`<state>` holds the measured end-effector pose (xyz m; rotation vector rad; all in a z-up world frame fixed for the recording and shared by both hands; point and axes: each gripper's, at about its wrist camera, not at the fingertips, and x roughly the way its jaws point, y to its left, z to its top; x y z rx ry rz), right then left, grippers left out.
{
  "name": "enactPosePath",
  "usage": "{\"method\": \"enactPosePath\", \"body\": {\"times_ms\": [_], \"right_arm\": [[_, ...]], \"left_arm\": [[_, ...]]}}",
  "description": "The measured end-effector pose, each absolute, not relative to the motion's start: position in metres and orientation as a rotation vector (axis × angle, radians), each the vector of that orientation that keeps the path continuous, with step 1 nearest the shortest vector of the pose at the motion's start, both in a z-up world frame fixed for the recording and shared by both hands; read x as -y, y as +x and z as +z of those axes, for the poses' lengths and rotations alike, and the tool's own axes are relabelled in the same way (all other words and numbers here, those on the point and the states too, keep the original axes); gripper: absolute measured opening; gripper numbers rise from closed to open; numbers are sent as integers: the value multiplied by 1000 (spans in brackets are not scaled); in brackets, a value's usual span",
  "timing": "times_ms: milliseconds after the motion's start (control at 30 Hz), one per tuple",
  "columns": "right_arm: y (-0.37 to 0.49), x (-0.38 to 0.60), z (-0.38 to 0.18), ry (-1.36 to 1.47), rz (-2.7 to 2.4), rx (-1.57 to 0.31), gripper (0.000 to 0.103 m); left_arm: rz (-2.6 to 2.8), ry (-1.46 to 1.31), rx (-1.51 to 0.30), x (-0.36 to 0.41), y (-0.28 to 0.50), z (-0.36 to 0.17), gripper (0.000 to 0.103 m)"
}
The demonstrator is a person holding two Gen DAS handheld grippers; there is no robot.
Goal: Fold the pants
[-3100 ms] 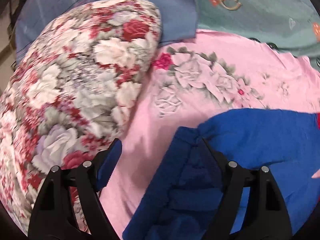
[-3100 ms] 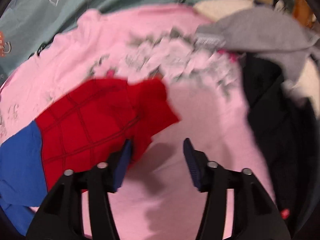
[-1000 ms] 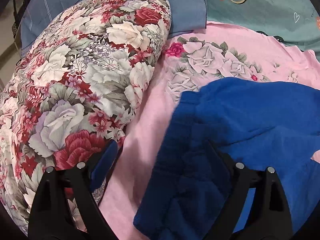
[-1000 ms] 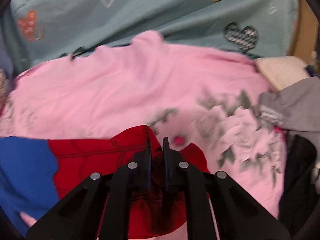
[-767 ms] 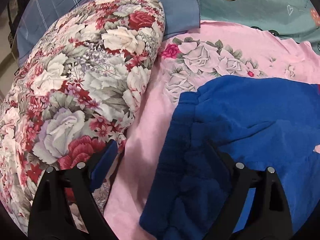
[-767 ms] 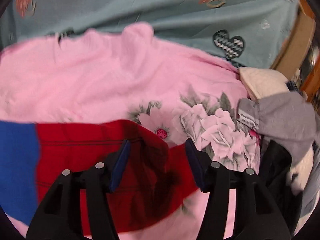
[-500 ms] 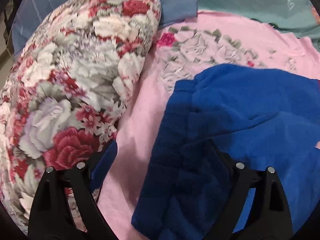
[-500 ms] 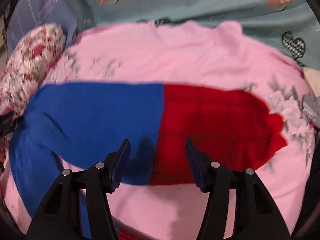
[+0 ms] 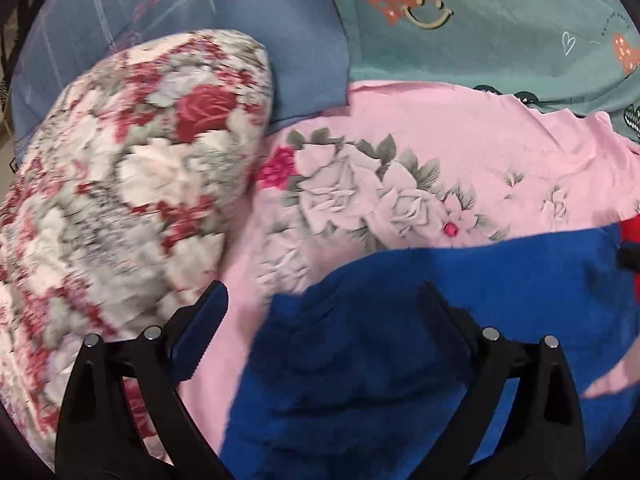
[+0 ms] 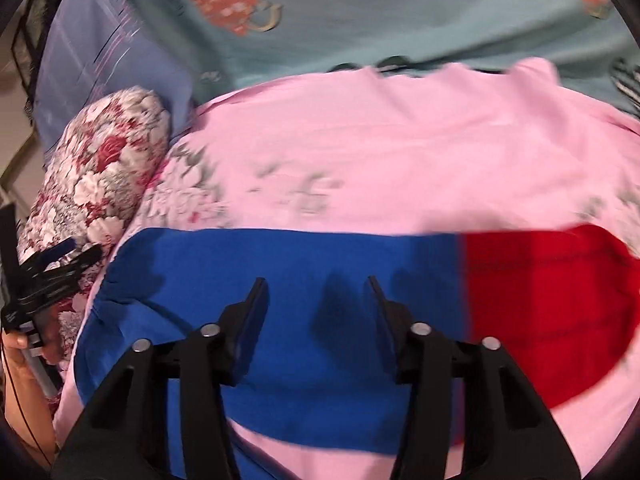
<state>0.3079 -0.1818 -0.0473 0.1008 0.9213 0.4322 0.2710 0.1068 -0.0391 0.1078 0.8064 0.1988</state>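
A pink flowered sheet covers the bed, with a floral pillow at its left end. The pants lie flat across it, long axis left to right, blue end toward the pillow, red end right. Right gripper and left gripper both hang spread, holding nothing.

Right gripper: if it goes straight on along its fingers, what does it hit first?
Most likely the blue part of the pants: the open right gripper points at it, its shadow on the cloth. Depth unclear.
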Motion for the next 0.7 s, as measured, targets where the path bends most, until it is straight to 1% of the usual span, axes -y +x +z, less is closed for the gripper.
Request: {"method": "enactPosePath", "body": {"times_ms": [33, 67, 133, 167, 267, 300, 333, 400, 433, 467, 500, 567, 633, 700], "right_arm": [[312, 169, -54, 108, 453, -944, 43], [318, 158, -63, 115, 470, -973, 38], [333, 144, -79, 84, 485, -1031, 38], [338, 142, -84, 48, 470, -1045, 35], [345, 174, -85, -8, 362, -970, 34], [348, 189, -82, 5, 304, -950, 31], [349, 203, -76, -26, 158, -935, 33], [344, 205, -64, -32, 222, -891, 33], [339, 200, -54, -44, 288, -863, 36], [335, 192, -46, -73, 323, -834, 50], [334, 186, -45, -102, 352, -829, 60], [337, 165, -47, -206, 424, -817, 61], [343, 148, -55, -311, 459, -848, 61], [351, 137, -67, -343, 506, -893, 61]], "left_arm": [[207, 119, -816, -104, 278, -44, 96], [213, 132, -832, -101, 283, -51, 96], [217, 163, -881, -100, 295, -68, 95], [233, 180, -904, -101, 299, -75, 94], [327, 218, -906, -120, 308, -88, 95], [341, 192, -913, -126, 309, -86, 94], [333, 149, -913, -131, 305, -80, 93], [263, 116, -880, -129, 297, -68, 93], [207, 139, -844, -123, 291, -60, 94], [177, 173, -824, -116, 288, -57, 94], [151, 211, -811, -110, 286, -55, 94], [102, 290, -812, -98, 285, -57, 94], [92, 328, -824, -94, 288, -64, 94], [74, 353, -843, -91, 293, -72, 92]]}}
